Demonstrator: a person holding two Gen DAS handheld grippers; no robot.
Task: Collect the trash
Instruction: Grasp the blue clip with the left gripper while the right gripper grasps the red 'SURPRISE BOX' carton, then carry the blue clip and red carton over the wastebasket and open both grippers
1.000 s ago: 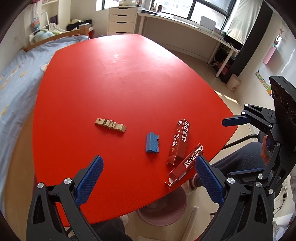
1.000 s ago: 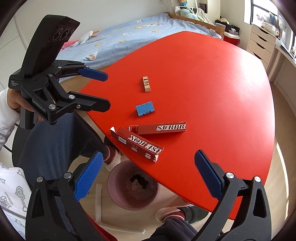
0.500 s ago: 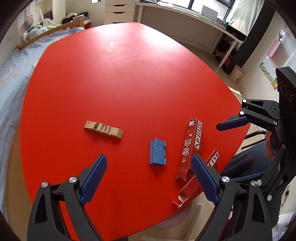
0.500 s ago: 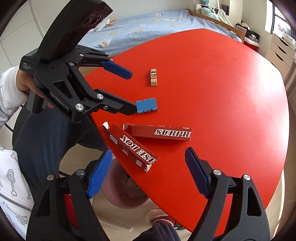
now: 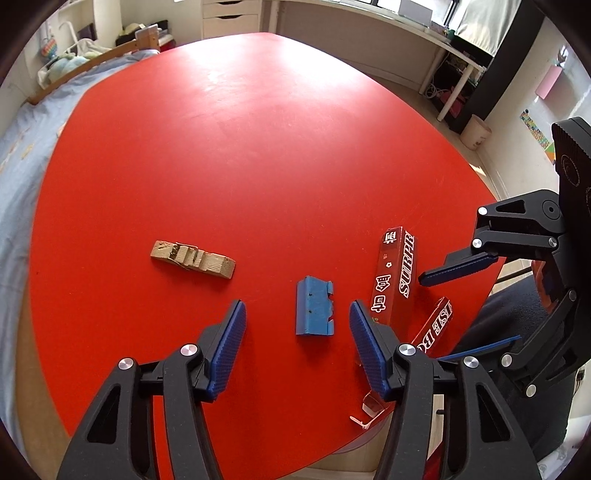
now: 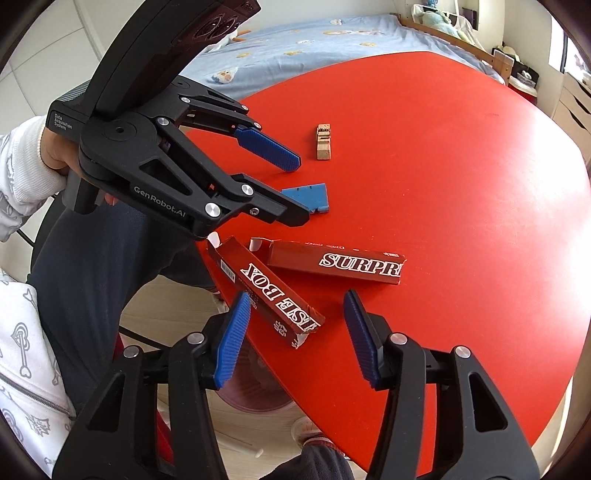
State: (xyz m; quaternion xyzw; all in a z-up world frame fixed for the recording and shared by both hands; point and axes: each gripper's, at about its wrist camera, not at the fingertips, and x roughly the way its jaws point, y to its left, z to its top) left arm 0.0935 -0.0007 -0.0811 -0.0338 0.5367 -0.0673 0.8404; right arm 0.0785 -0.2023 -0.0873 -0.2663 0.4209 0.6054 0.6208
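Note:
On the red table [image 5: 258,155] lie a blue plastic piece [image 5: 314,312], a wooden block [image 5: 192,256] and two red "SURPRISE BOX" cartons. One carton [image 5: 393,280] lies flat. The other [image 6: 280,299] juts over the table's near edge. My left gripper [image 5: 297,306] points steeply down over the blue piece [image 6: 314,197], which sits between its closing jaws with the pads clear of it. My right gripper [image 6: 295,295] hangs over the overhanging carton's torn end, jaws closing around it, pads not pressing. Each gripper shows in the other's view: right gripper [image 5: 430,319], left gripper [image 6: 301,192].
A pink waste bin [image 6: 255,391] stands on the floor under the table's near edge. The person's legs [image 6: 85,280] and white sleeve [image 6: 18,177] are close by. A bed [image 6: 314,40] flanks the table, and a desk [image 5: 388,33] runs along the windows.
Both grippers have sunk toward the table and their jaws have narrowed from wide open. The left now straddles the blue piece and the right sits over the overhanging carton.

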